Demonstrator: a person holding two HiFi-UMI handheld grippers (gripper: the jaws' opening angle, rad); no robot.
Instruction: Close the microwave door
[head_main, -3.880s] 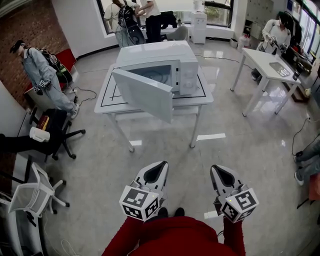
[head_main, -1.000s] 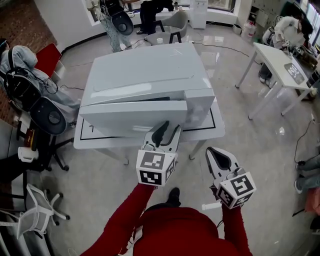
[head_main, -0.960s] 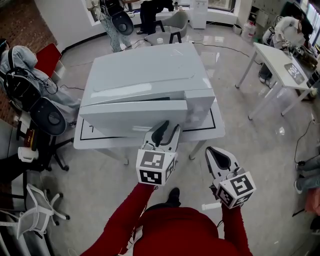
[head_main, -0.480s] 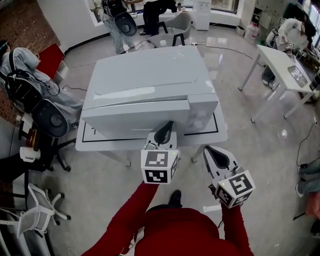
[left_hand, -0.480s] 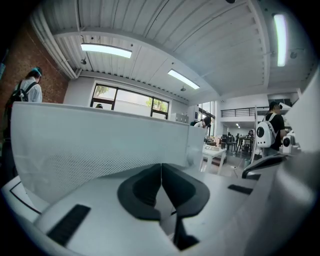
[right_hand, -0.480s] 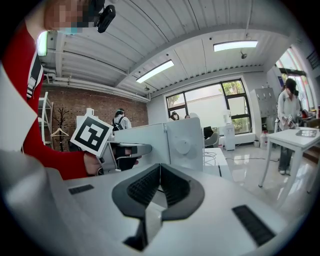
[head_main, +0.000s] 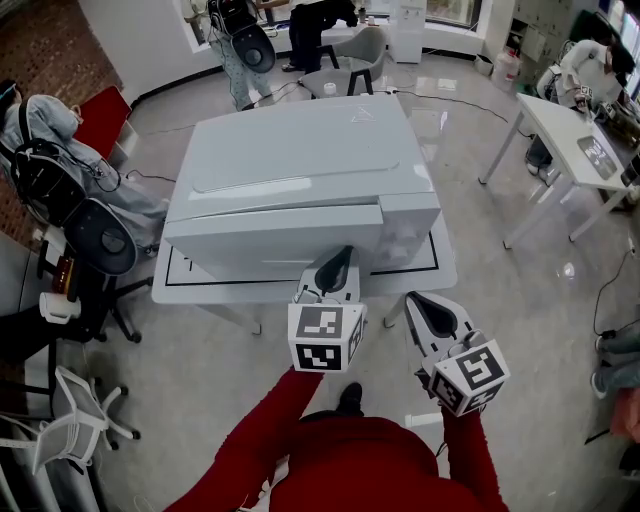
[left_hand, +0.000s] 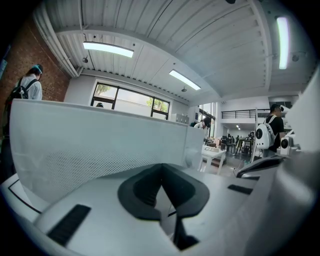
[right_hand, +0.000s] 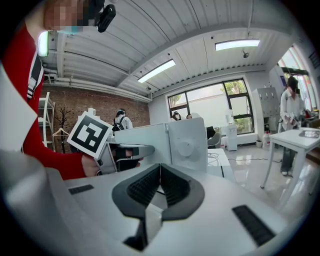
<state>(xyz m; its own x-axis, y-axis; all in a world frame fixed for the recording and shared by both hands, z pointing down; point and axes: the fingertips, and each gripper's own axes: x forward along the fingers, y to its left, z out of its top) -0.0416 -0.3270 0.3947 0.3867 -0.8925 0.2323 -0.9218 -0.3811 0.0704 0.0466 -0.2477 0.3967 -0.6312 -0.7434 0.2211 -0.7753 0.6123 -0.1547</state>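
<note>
Microwave (head_main: 300, 150) on the table (head_main: 443, 268), door (head_main: 265, 240) along the near edge, almost flush. The door is best pushed squarely at its free end until latched. The left gripper (head_main: 338, 264), jaws together and empty, is aimed nearly level at that end; the right gripper (head_main: 420, 306), likewise closed on nothing, is held back beside it.

No legible text, brand, number or label was found in any view. Only black-and-white square markers were seen, printed on the cube faces of the left gripper (head_main: 340, 262) and the right gripper (head_main: 415, 303); no letters could be read from them.
</note>
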